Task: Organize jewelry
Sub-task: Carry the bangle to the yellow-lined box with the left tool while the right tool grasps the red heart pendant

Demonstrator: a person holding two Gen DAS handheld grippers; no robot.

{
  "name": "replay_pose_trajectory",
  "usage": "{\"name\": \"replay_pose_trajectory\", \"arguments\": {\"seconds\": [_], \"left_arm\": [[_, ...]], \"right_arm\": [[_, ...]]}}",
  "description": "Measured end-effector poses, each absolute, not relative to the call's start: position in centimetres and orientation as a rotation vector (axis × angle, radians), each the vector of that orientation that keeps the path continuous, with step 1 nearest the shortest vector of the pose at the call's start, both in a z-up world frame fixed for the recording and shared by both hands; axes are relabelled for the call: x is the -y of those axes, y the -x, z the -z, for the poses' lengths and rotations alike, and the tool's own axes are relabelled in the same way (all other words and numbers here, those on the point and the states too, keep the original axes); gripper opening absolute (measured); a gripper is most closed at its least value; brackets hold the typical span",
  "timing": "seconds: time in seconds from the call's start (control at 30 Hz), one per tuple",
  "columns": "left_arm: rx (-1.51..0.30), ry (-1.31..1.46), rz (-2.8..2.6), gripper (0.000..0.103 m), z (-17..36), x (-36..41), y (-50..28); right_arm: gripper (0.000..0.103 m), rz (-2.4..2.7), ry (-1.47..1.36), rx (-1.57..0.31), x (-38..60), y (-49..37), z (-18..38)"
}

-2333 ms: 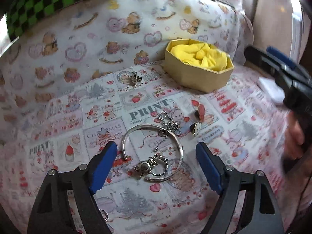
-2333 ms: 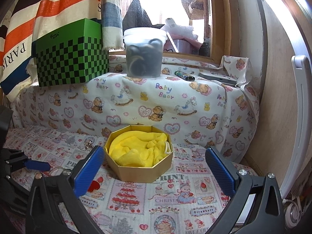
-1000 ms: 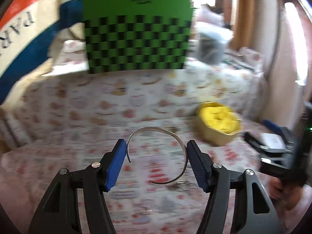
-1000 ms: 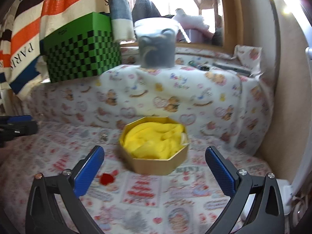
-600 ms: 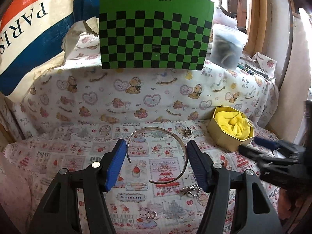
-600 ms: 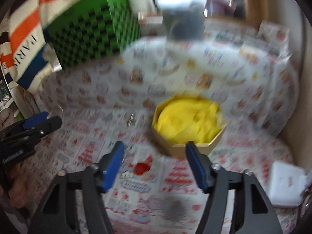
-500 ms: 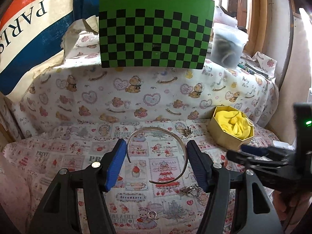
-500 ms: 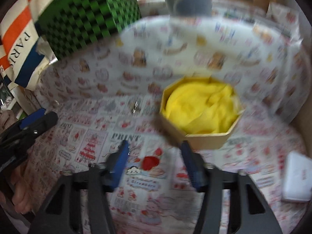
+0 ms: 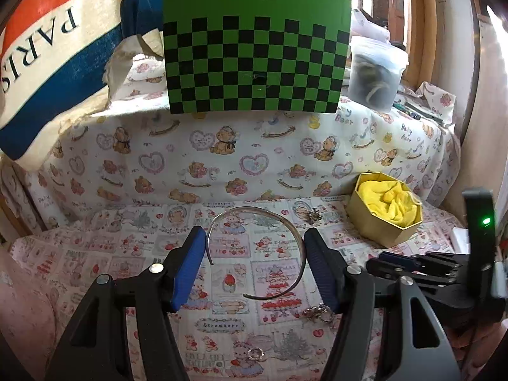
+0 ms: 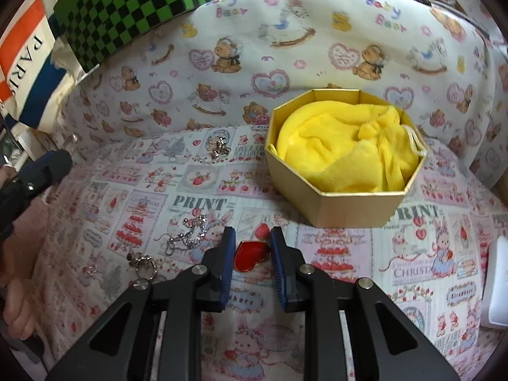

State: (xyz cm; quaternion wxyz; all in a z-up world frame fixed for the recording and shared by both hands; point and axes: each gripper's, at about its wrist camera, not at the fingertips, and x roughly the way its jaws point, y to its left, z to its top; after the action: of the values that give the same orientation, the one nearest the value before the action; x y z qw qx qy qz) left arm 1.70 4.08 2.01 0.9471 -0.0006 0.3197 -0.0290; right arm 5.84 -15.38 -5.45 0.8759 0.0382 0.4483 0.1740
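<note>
Jaws: left gripper [image 9: 252, 263] clamps silver bangle [image 9: 257, 250] — only right-wrist cam shows right gripper [image 10: 252, 255] nipping red heart [image 10: 250, 255].

A thin open silver bangle [image 9: 257, 254] is held off the printed cloth. A red heart charm [image 10: 251, 255] lies flat near the gold octagonal box [image 10: 346, 203], which is lined with yellow cloth. A chain [image 10: 187, 236] and small rings [image 10: 143, 262] lie scattered beside the charm.

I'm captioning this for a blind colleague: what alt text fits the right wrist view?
The right gripper closes around a red heart charm on the printed cloth. Just beyond sits a gold octagonal box lined with yellow fabric, with silver chains at left.
</note>
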Motion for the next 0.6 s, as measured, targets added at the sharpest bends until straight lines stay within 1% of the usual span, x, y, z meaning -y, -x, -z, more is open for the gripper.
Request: {"name": "replay_pose_trajectory", "arguments": {"seconds": [0.2,0.53,0.6], "left_arm": [[-0.620,-0.010,0.045,0.063,-2.3,-4.1,-1.4],[-0.529,-0.020,0.052,0.063,-4.4,-3.7,0.6],[-0.527,0.024,0.094,0.063,-5.2,-3.8,1.2]], "right_arm": [[0.021,-0.409,-0.156,-0.891,17.7,-5.1,4.3],[0.021,-0.455,-0.190,-0.714,19.5,-3.4,0.2],[0.021,-0.433,-0.208,-0.679,20.4,-3.3,-0.7]]}}
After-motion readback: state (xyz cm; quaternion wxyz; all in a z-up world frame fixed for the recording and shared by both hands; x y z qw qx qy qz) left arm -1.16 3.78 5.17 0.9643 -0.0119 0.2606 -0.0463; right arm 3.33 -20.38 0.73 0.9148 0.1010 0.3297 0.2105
